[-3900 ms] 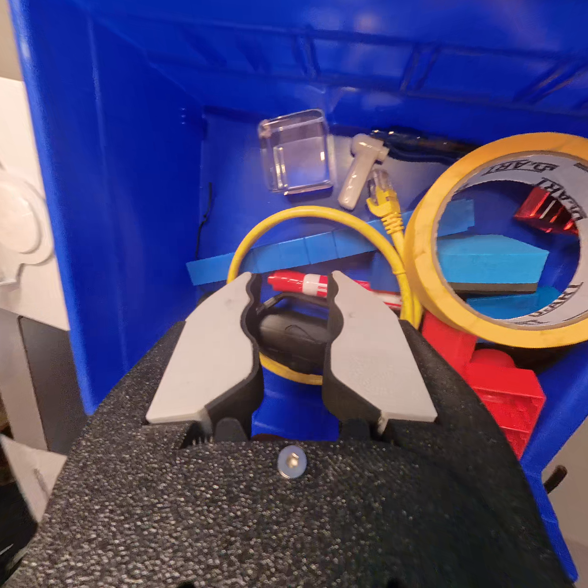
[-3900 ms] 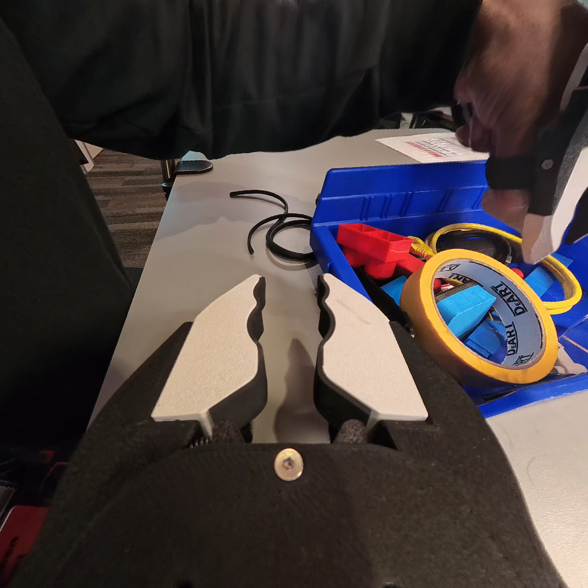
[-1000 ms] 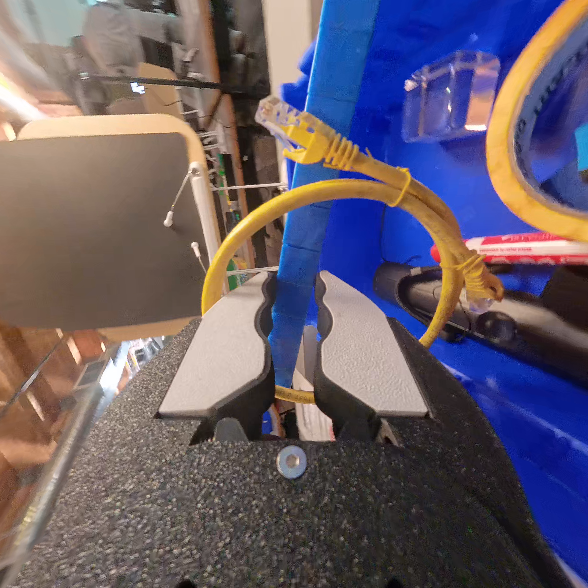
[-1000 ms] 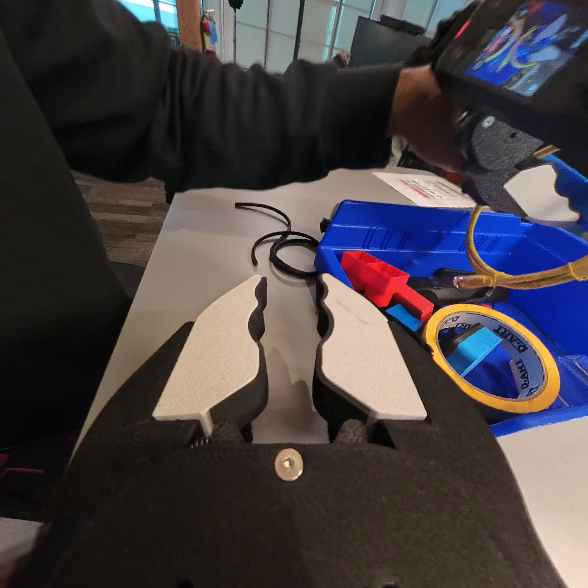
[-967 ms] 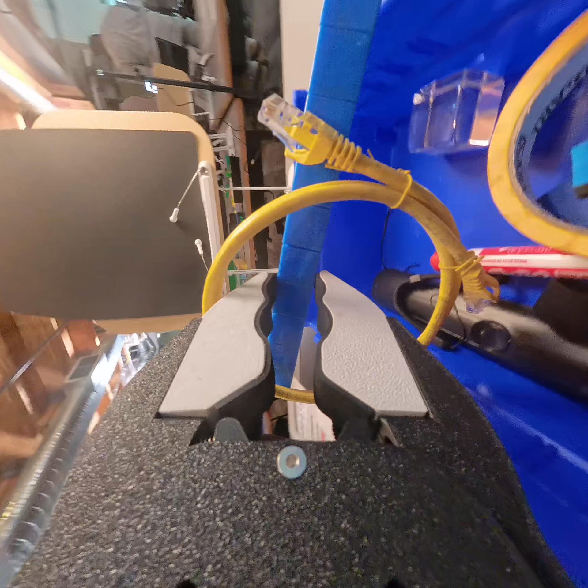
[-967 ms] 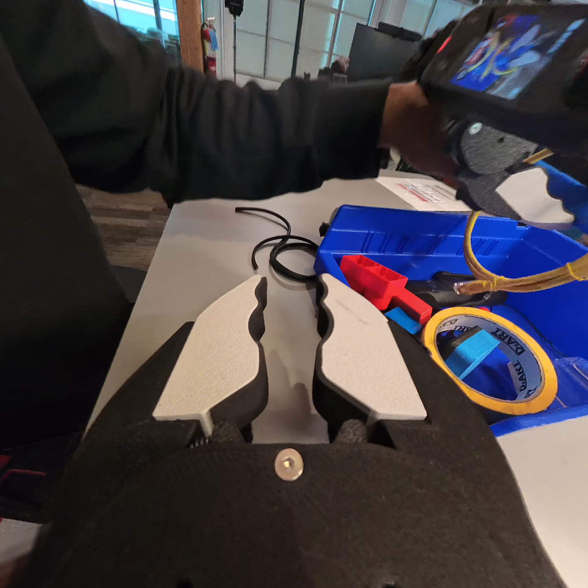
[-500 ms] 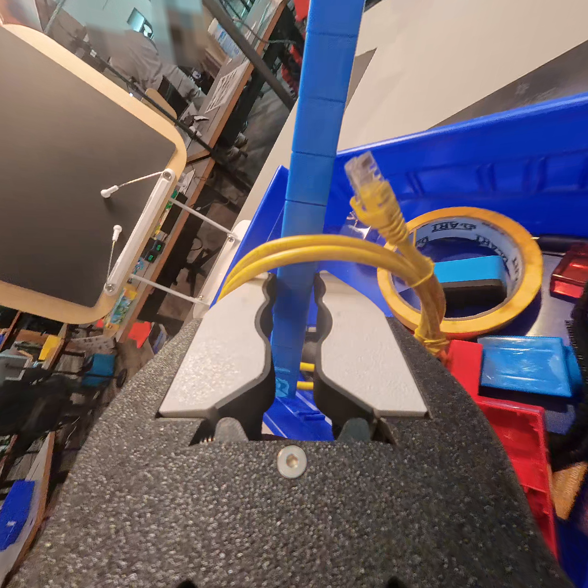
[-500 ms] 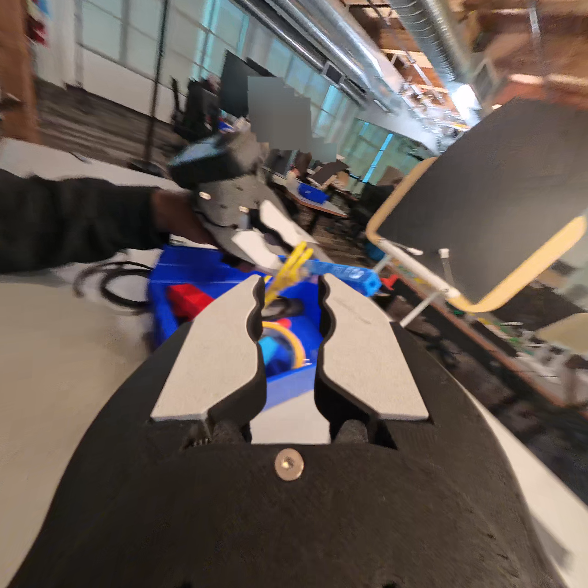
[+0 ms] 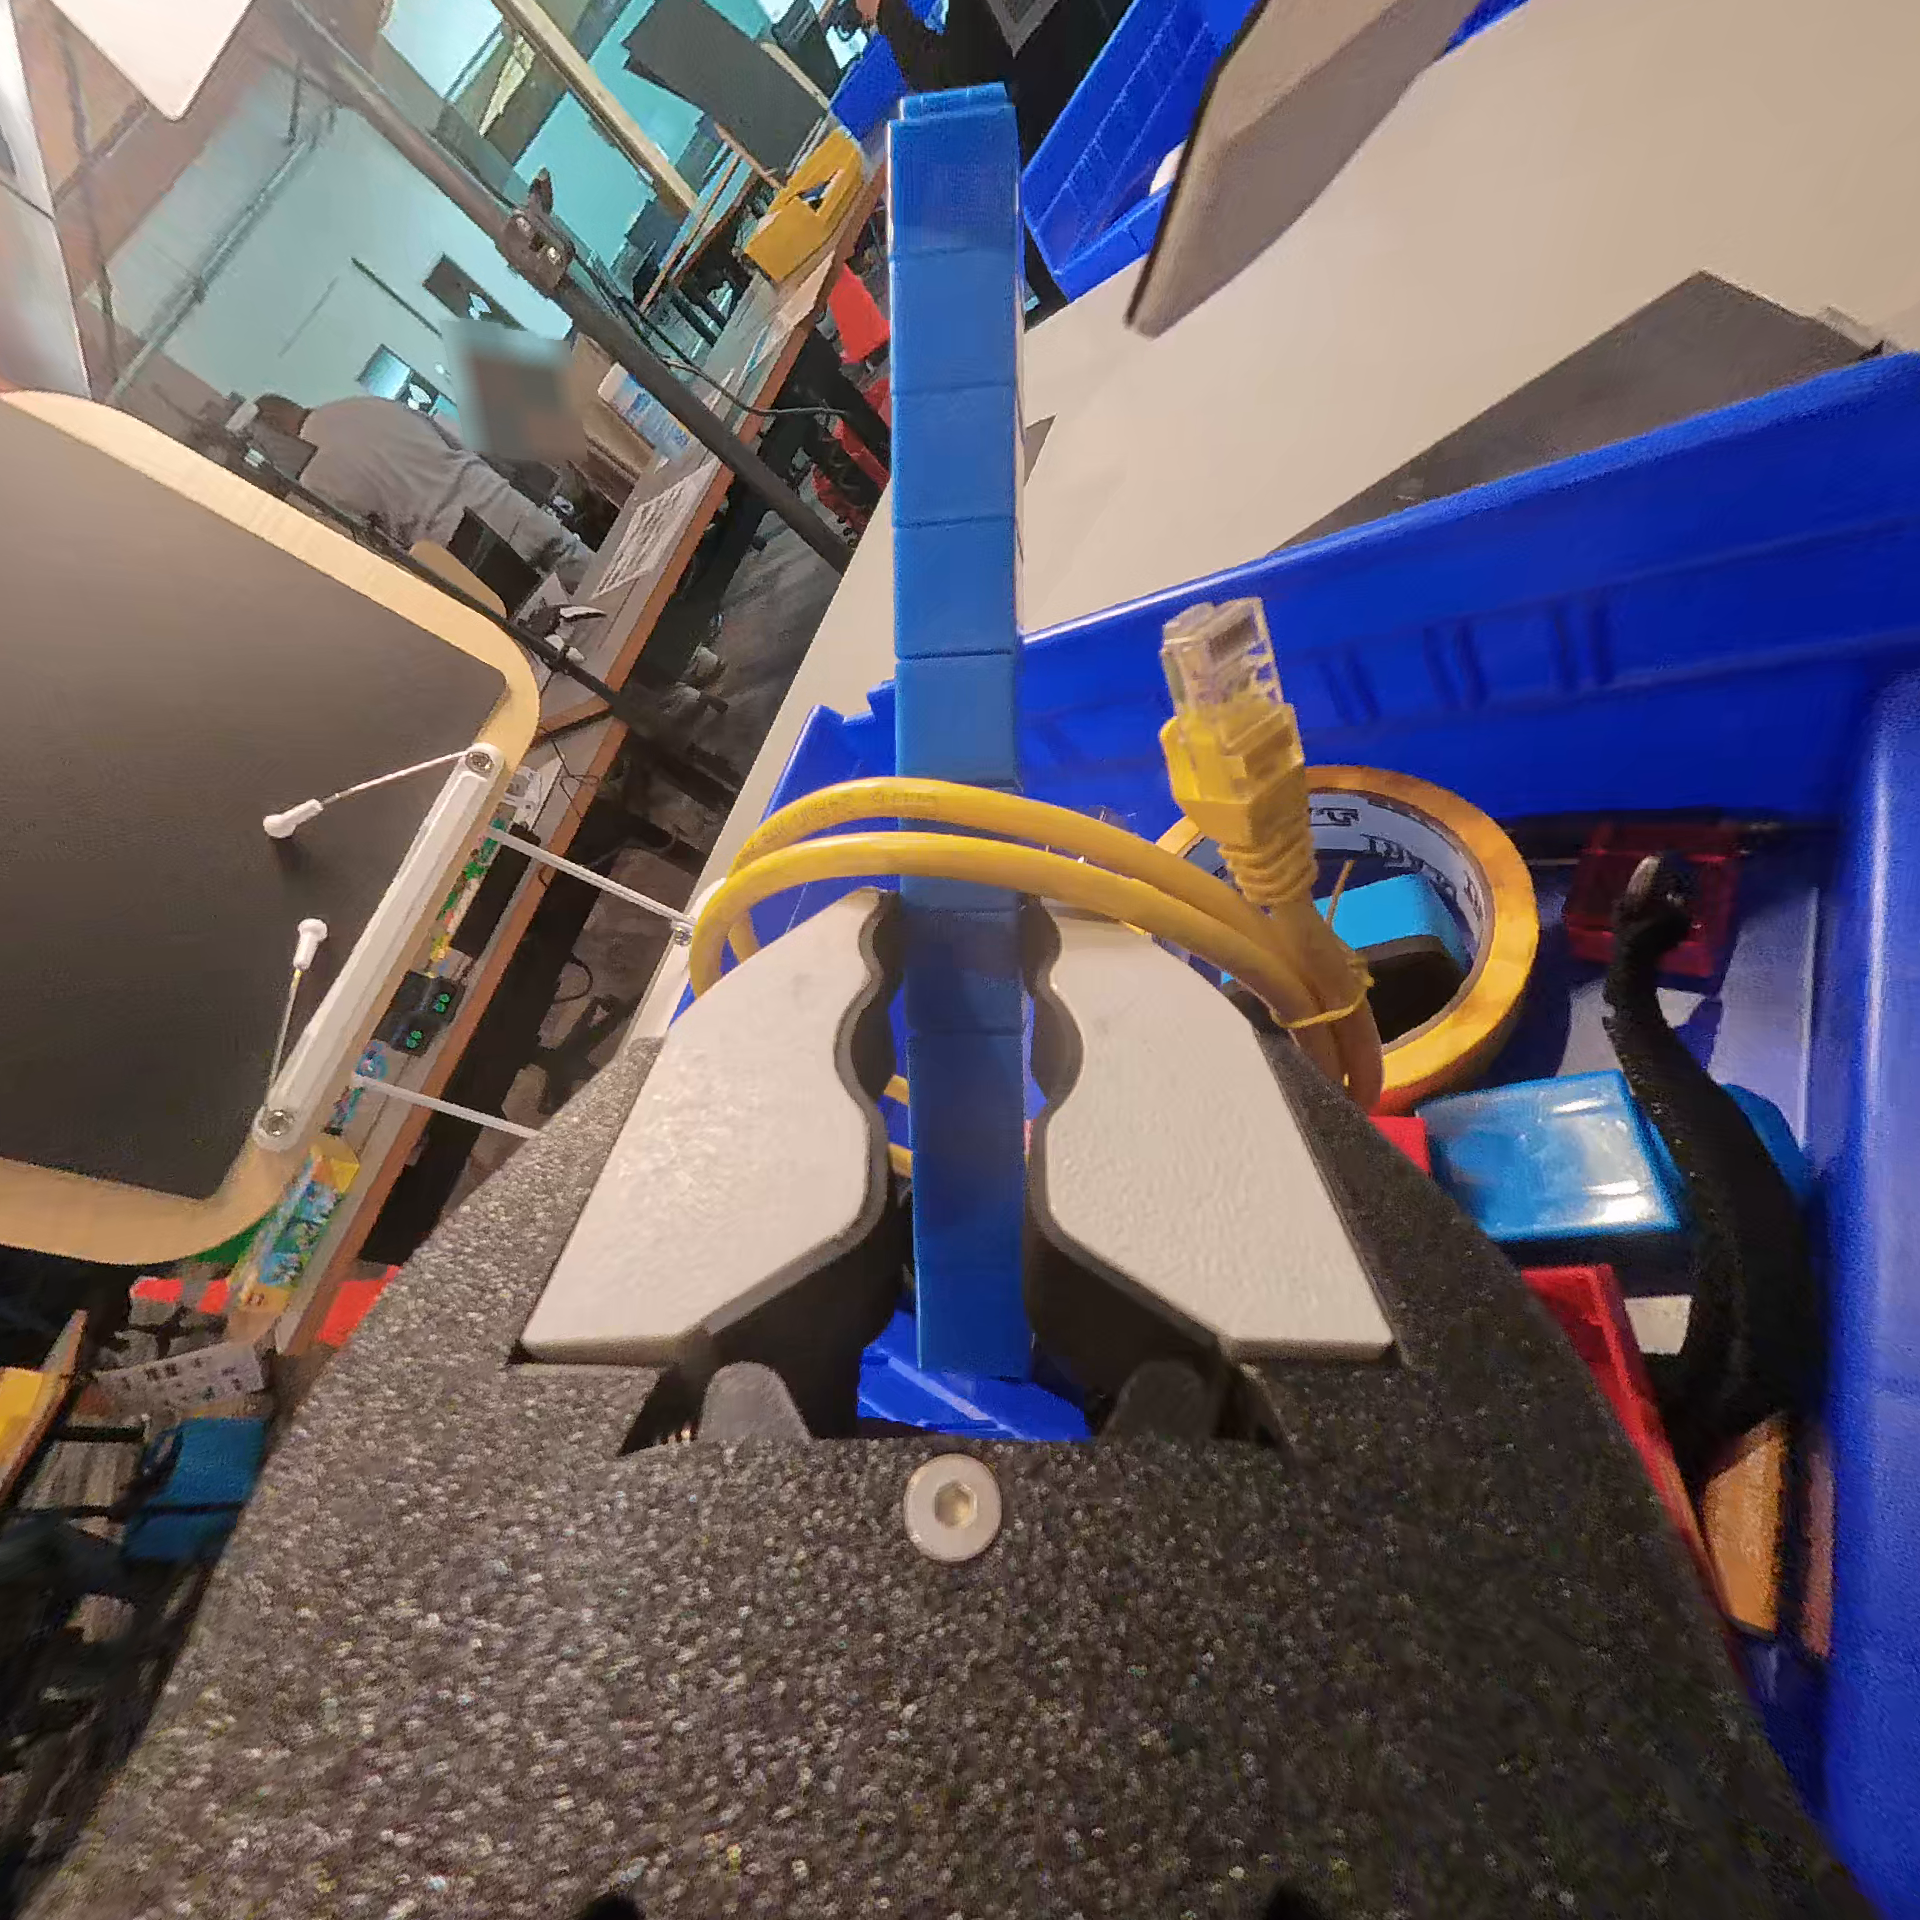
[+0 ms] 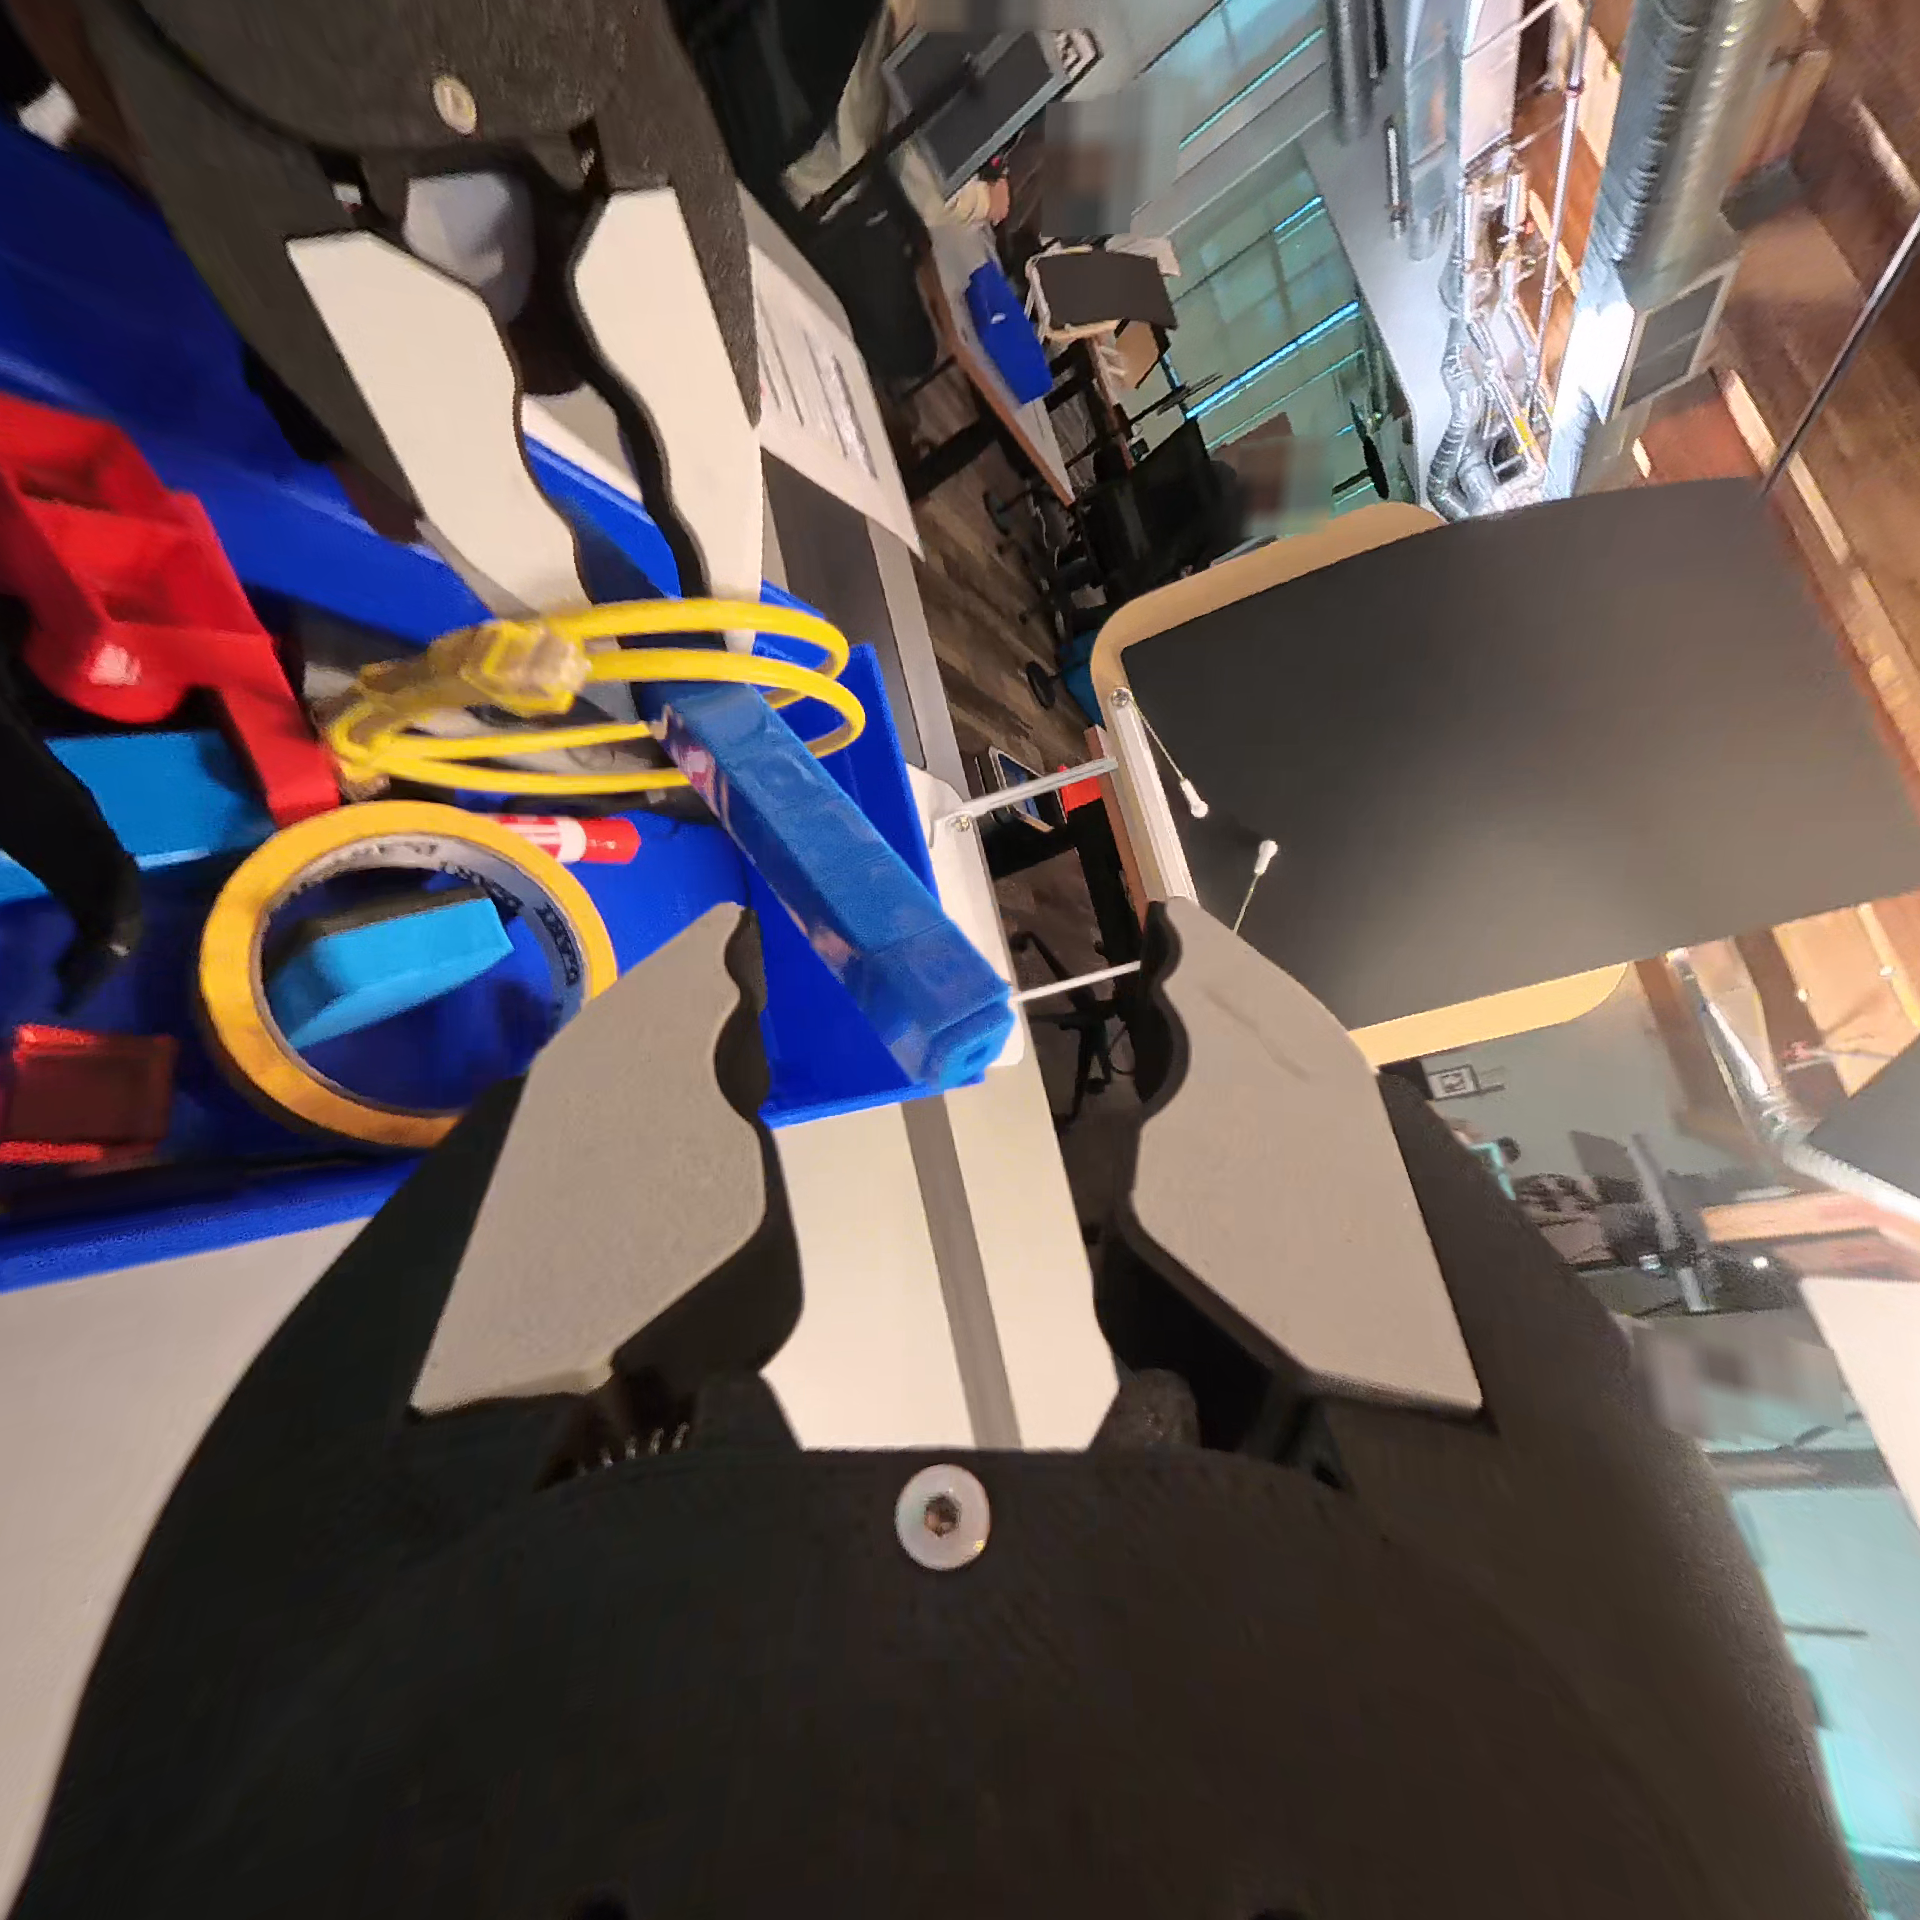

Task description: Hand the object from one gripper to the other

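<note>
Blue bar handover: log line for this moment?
left claw: shut on blue bar | yellow cable: looped around bar | right claw: open, near bar tip

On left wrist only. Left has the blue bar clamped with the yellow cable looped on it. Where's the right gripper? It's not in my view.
Observer: The right gripper faces the free end of the blue bar, jaws wide open and empty.
Operator: Bar between its fingers yet?
Observer: The bar's tip shows in the gap at about fingertip level, and neither finger touches it. I cannot judge the depth.
Operator: Cable clear of the handover end?
Observer: Yes. The coils of the yellow cable sit around the bar up by the fingertips of the left gripper, leaving the free end bare.
</note>
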Motion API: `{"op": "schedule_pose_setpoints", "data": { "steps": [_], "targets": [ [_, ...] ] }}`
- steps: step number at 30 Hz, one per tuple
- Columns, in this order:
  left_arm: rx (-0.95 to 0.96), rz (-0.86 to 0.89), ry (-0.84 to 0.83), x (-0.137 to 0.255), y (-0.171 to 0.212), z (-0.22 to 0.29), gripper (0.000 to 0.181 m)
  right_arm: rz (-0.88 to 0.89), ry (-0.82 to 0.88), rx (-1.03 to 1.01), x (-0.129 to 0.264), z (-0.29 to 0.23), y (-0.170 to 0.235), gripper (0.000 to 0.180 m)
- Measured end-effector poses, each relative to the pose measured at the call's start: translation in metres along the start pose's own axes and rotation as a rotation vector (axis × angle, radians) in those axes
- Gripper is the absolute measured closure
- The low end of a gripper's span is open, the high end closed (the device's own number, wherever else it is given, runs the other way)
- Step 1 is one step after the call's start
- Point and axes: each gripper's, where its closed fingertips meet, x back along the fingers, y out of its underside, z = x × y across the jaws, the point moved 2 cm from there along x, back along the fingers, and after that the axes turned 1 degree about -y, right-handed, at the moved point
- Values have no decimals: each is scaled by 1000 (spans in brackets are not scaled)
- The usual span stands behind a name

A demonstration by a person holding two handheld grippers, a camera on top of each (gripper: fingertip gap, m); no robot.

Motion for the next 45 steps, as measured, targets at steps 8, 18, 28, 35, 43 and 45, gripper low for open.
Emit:
{"op": "schedule_pose_setpoints", "data": {
  "steps": [8,18,28,35,43,45],
  "targets": [
    [-68,29,20,5,1,4,158,-49,-187,39,-13,-15,10,115],
    [-105,65,40,8,0,8,158,-11,-256,31,-16,-40,10,153],
    [30,-48,-51,18,27,-20,145,-108,-293,62,4,-32,19,157],
    [114,-47,-94,24,26,-28,146,-233,-366,101,28,-18,21,157],
    [109,144,0,32,-22,-7,146,-290,-379,87,67,11,14,157],
    [85,216,36,34,-39,5,139,-286,-370,85,77,16,8,157]
  ]
}}
